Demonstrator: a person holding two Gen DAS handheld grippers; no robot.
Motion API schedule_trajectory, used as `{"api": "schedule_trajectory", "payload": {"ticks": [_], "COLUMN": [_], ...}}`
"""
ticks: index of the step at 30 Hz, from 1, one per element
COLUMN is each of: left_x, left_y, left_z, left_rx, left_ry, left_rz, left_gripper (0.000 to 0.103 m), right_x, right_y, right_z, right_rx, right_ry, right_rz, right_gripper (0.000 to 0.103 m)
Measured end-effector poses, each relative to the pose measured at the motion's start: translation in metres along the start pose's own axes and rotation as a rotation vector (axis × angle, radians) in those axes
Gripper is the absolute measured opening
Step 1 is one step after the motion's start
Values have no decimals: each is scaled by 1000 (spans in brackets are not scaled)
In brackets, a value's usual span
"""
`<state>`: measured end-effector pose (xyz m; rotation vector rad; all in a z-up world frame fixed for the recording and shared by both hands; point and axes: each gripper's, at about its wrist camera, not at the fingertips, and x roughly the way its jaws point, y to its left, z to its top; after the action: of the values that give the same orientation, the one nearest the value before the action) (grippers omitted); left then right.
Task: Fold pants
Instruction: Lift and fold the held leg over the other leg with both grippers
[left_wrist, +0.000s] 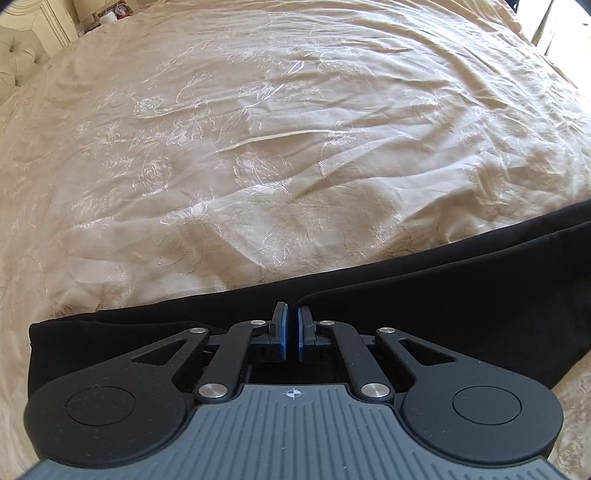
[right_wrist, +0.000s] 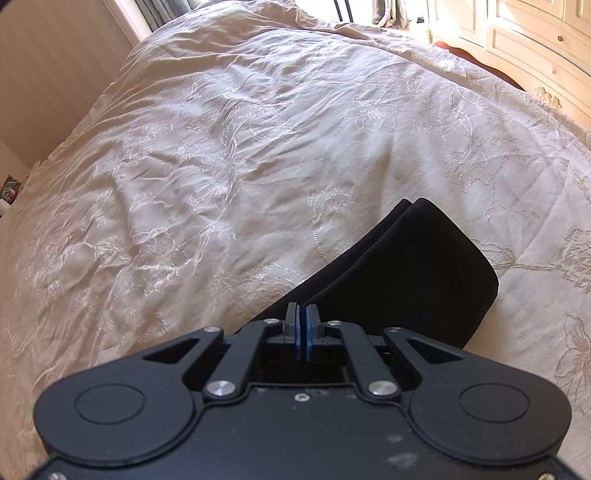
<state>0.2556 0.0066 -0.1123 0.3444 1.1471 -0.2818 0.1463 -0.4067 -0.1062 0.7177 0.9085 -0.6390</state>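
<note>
Black pants (left_wrist: 424, 295) lie flat on the cream embroidered bedspread (left_wrist: 258, 147), one leg stacked on the other, running from lower left to right edge in the left wrist view. My left gripper (left_wrist: 292, 314) hovers over their near edge, blue pads a narrow gap apart, holding nothing that shows. In the right wrist view the pants (right_wrist: 413, 269) end in a rounded double edge on the bedspread (right_wrist: 221, 166). My right gripper (right_wrist: 303, 314) is over them with pads pressed together; whether cloth is pinched is hidden.
A tufted headboard (left_wrist: 18, 59) and a nightstand with small items stand at the far left. A cream dresser (right_wrist: 535, 44) stands beyond the bed's right side. A wall and curtains (right_wrist: 162, 11) lie beyond the far edge.
</note>
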Motion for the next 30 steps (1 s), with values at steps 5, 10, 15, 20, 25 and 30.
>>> {"api": "schedule_trajectory", "payload": {"ticks": [5,10,15,20,25,30], "left_x": [8,11,15,17,18,19], "left_y": [2,-2,-5,-7,-8,-9], "left_z": [2,1,0,-1,-2,-2], "left_rx": [-31,-12,-11,-7,-3,-5], "left_ry": [16,17,20,21,26,26], "left_rz": [9,27,37,49,55,63], "left_gripper": [6,6,6,6,6,6], "right_x": [17,-4,-24,-13,9,12], "right_y": [5,-8,-40,-63,-62,-60], "right_z": [7,14,16,23,31,33], "right_rx": [-33,-35,-108,-203,-303,-369], "right_ry": [0,-78,-138,-111,-77,-52], "right_rz": [16,39,-69,-126,-125,-80], "right_gripper": [3,11,27,30,32,18]}}
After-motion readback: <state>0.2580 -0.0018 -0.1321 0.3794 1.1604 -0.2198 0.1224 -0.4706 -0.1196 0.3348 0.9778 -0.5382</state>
